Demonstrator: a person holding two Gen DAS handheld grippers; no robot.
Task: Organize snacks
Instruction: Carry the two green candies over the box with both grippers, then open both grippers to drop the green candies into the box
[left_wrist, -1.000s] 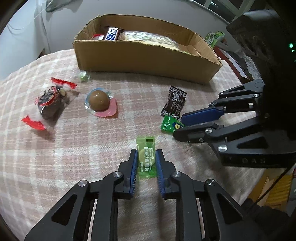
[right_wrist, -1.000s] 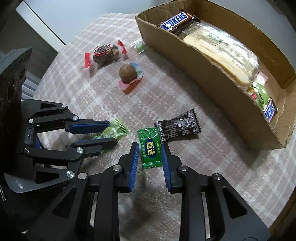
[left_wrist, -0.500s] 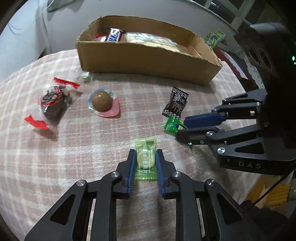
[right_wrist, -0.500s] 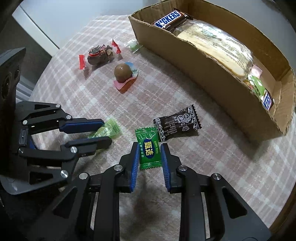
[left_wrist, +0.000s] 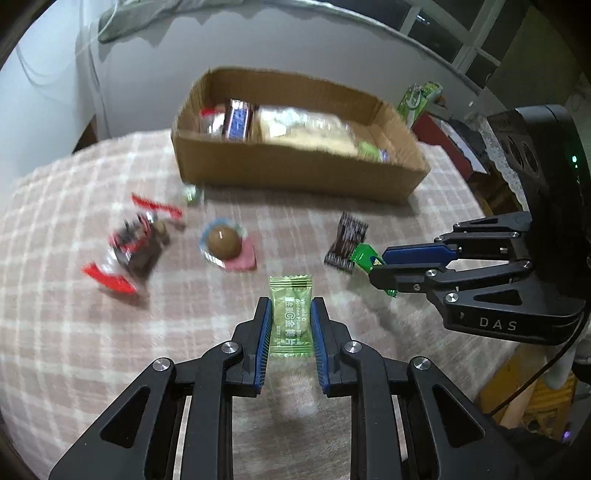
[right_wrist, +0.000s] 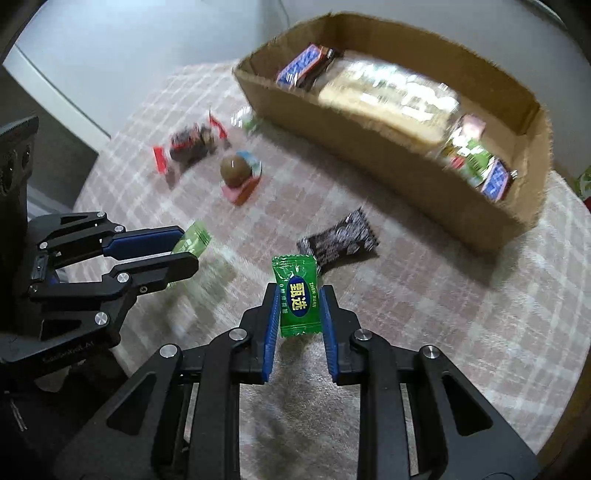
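Left wrist view: left tongs (left_wrist: 289, 319) pinching a pale green candy packet (left_wrist: 289, 314) between the blue pads (left_wrist: 264, 332), squeezed tight on both long edges, packet sticking out past the tips and looking lifted clear of the checked surface (left_wrist: 74, 332). Right tongs (left_wrist: 380, 264) sitting off to the right in that same view, clamped on a darker green candy (left_wrist: 364, 256), with a dark brown wrapper (left_wrist: 347, 240) lying just beside it.

Right wrist view: right tongs (right_wrist: 298, 312) gripping that bright green candy (right_wrist: 297, 295) upright, nearly closed around it. Left tongs (right_wrist: 184, 247) showing at the left with the pale packet (right_wrist: 194, 240) poking out.

Lying loose farther back: a chocolate ball on a pink wrapper (left_wrist: 225, 243) and a red-ended twisted sweet (left_wrist: 136, 247), well apart from both tongs. Cardboard box (left_wrist: 295, 177) standing at the far side, already holding a blue bar (right_wrist: 299, 68) and a big clear packet (right_wrist: 391, 96). Background pretty blurry.
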